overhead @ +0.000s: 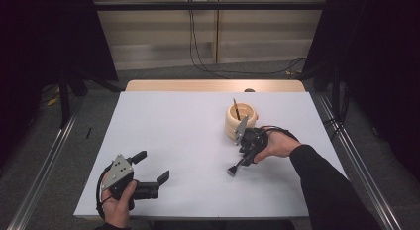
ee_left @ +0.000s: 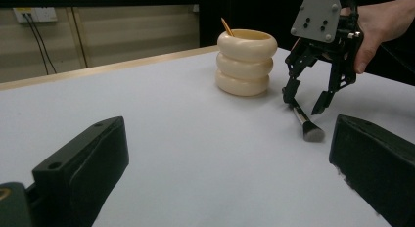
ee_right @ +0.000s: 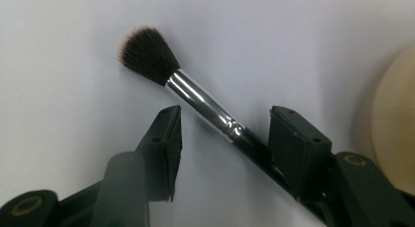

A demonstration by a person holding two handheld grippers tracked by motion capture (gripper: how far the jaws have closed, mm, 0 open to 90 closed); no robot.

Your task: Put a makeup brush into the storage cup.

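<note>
Straddling the makeup brush (ee_right: 195,97) lying on the worktop (overhead: 188,141) with the right gripper (ee_right: 222,139) spread wide, risking rolling the handle aside.

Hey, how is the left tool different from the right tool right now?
The left tool rests low near the table's front edge, jaws apart with nothing between them. The right tool tilts downward beside the cream holder, its jaws straddling the makeup brush lying on the table, not yet closed. Both are open and hand-held.

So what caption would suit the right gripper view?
Open tongs straddle a makeup brush lying on the white table.
</note>
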